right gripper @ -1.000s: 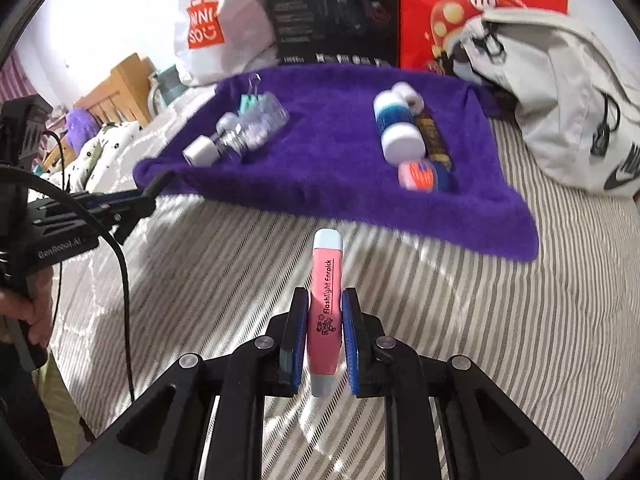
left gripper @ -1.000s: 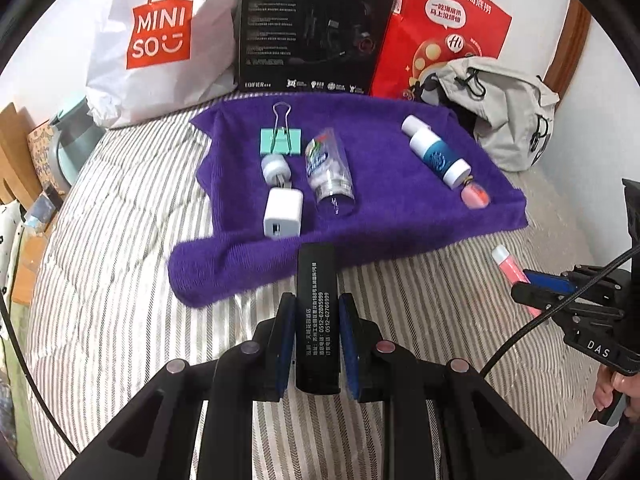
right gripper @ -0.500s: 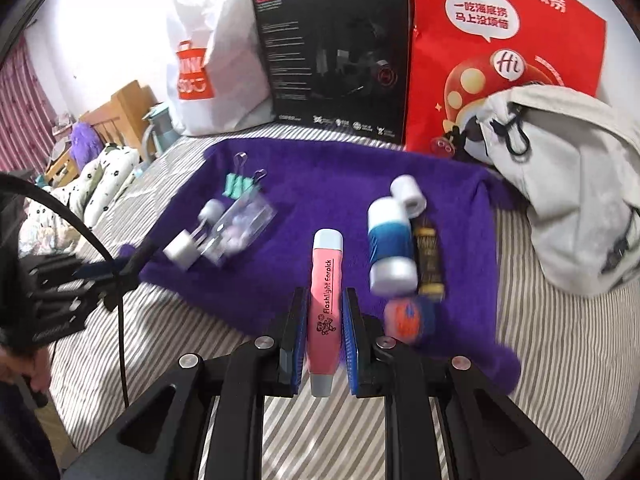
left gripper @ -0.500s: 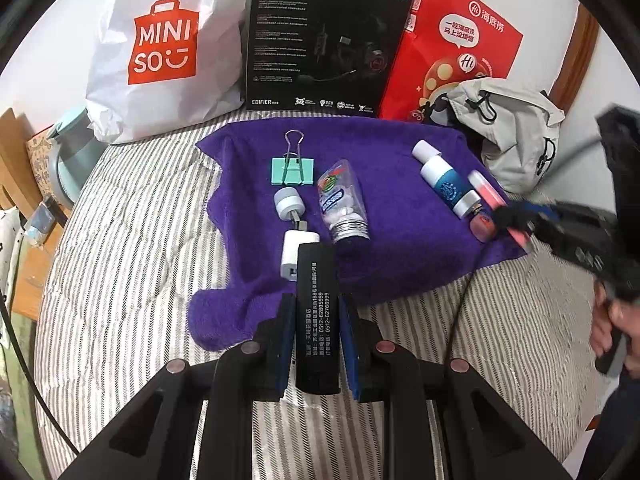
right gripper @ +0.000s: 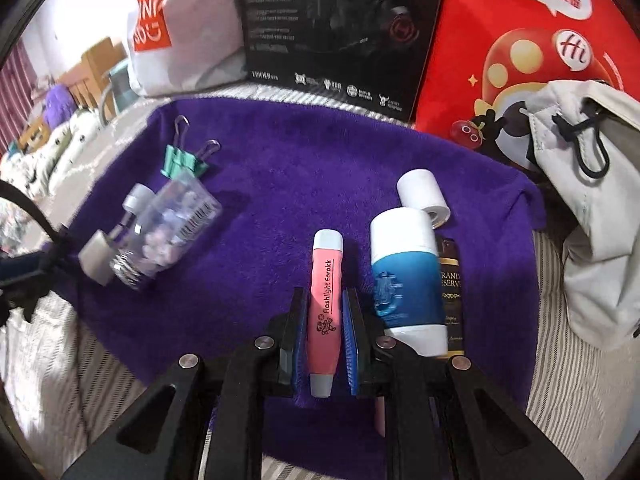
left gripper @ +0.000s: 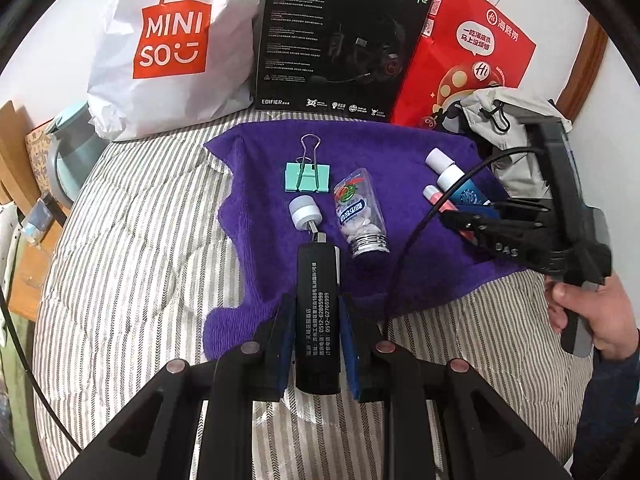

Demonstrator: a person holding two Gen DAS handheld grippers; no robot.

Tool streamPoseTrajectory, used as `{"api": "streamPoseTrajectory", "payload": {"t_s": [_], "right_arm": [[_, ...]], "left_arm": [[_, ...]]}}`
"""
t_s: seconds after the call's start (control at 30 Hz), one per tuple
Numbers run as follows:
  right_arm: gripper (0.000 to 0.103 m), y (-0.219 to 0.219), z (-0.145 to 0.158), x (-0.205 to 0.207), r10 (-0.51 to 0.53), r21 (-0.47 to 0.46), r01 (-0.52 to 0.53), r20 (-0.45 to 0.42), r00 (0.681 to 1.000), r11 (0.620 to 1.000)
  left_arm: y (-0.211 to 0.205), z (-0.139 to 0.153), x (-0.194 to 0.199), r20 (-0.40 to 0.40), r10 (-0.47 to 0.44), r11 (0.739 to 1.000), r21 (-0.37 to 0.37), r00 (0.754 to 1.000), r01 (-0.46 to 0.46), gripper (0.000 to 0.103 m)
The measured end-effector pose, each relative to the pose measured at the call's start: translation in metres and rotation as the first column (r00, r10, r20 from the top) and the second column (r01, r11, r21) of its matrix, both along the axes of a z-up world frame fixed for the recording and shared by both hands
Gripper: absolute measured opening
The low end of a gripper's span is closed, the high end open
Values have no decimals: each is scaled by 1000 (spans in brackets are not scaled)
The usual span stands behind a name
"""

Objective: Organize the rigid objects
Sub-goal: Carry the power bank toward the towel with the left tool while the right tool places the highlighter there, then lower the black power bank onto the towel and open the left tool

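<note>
The right claw (right gripper: 326, 334) pinches the pink flashlight earpick (right gripper: 325, 304) low over the purple towel (right gripper: 304, 184), likely to lay it parallel beside the blue-and-white bottle (right gripper: 406, 276), while the left claw (left gripper: 316, 340) grips a black bar (left gripper: 318, 312) lengthwise at the towel's near edge.

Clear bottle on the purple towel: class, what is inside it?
Inside the clear bottle lie small whitish pieces, piled toward its metal cap. Its label hides the rest, so the count stays unknown.

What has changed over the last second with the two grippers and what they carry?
The right gripper carried the pink pen from over the striped bedding onto the purple towel, beside the blue and white bottle. The left gripper edged forward, still clamping the black bar. Nothing was released.
</note>
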State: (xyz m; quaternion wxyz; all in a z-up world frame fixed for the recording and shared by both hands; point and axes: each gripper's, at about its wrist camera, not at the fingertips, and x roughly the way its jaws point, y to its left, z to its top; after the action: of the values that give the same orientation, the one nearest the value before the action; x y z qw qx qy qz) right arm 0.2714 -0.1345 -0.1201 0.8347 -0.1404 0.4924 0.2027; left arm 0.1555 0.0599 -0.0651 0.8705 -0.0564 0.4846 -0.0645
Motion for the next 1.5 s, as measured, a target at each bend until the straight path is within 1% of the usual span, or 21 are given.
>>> {"api": "streamPoseTrajectory", "payload": {"t_s": [0.23, 0.33, 0.37, 0.43, 0.47, 0.5, 0.6, 0.77, 0.9, 1.0, 1.23, 1.37, 1.5], "right_arm": [[17, 0, -1, 0, 14, -2, -14, 10, 1000, 1000], [18, -2, -1, 0, 20, 4, -20, -7, 1000, 1000], [21, -2, 0, 0, 18, 4, -18, -20, 1000, 1000], [31, -5, 1, -4, 21, 14, -20, -51, 998, 1000], [42, -6, 1, -7, 26, 21, -24, -60, 998, 999], [45, -6, 2, -10, 30, 23, -29, -61, 998, 999], [45, -10, 8, -21, 33, 20, -32, -39, 999, 999], [45, -25, 31, -44, 33, 76, -33, -6, 999, 997], [45, -47, 48, -64, 19, 116, -20, 10, 1000, 993], [45, -71, 55, -80, -15, 139, 13, 13, 1000, 990], [45, -116, 56, -106, -106, 152, 106, -7, 994, 983], [45, -134, 53, -115, -140, 157, 142, -19, 990, 977], [45, -147, 48, -120, -164, 169, 168, -37, 986, 971]], "left_arm": [[-1, 0, 3, 0, -6, 1000, -5, 1000, 6, 21], [-2, 0, 4, -4, -6, 1000, -3, 1000, 6, 21], [-2, 0, 4, -4, -7, 1000, -4, 1000, 7, 21], [-2, 0, 4, -6, -10, 1000, -6, 1000, 10, 21], [-2, -1, 4, -7, -11, 1000, -7, 1000, 11, 21], [-2, -1, 4, -8, -11, 1000, -7, 1000, 11, 21], [-3, -1, 4, -10, -9, 1000, -6, 1000, 9, 21], [-11, 2, 6, -5, -22, 1000, -3, 1000, 22, 21], [-27, 7, 13, 6, -54, 998, -12, 999, 54, 21], [-42, 8, 25, 7, -77, 997, -16, 997, 77, 21], [-74, -4, 55, -14, -120, 993, -11, 993, 120, 21], [-90, -15, 69, -37, -127, 991, 28, 991, 128, 21], [-99, -25, 79, -62, -137, 989, 46, 989, 140, 21]]}}
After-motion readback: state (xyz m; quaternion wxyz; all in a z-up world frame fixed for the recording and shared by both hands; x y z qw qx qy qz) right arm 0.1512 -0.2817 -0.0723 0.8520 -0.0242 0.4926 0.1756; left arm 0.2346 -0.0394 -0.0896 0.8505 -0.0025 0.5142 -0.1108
